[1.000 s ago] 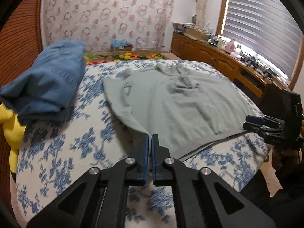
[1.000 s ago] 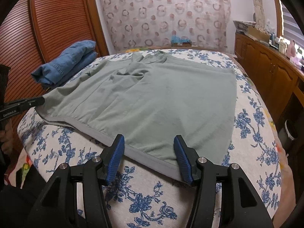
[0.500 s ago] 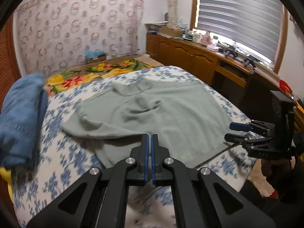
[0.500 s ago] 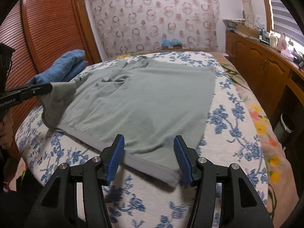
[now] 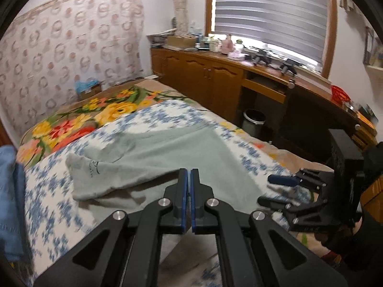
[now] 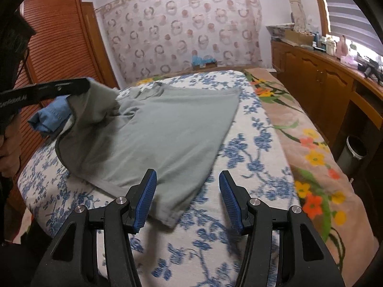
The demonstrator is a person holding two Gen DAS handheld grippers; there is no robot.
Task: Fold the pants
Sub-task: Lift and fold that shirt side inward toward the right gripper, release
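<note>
A grey-green garment point(image 5: 191, 153) point(image 6: 167, 124) lies spread on the blue-flowered bed cover point(image 6: 253, 167). My left gripper point(image 5: 188, 174) is shut on its left edge. In the right wrist view that gripper point(image 6: 87, 86) holds the edge lifted off the bed, and cloth hangs from its tip in a fold. A printed logo shows on the turned-over part point(image 5: 92, 167). My right gripper point(image 6: 188, 196) point(image 5: 273, 191) hovers open over the garment's near right corner, with its left pad above the hem and nothing pinched.
Folded blue jeans point(image 6: 51, 114) point(image 5: 9, 191) lie at the bed's left side. A bright floral blanket point(image 6: 311, 157) covers the right strip of the bed. Wooden cabinets point(image 5: 215, 83) and a small bin point(image 6: 355, 153) stand to the right. A person's hand point(image 6: 8, 148) holds the left tool.
My left gripper has lifted the garment's left edge and carried it rightward over the rest, forming a fold. My right gripper, still open, has drifted right along the near hem to the corner.
</note>
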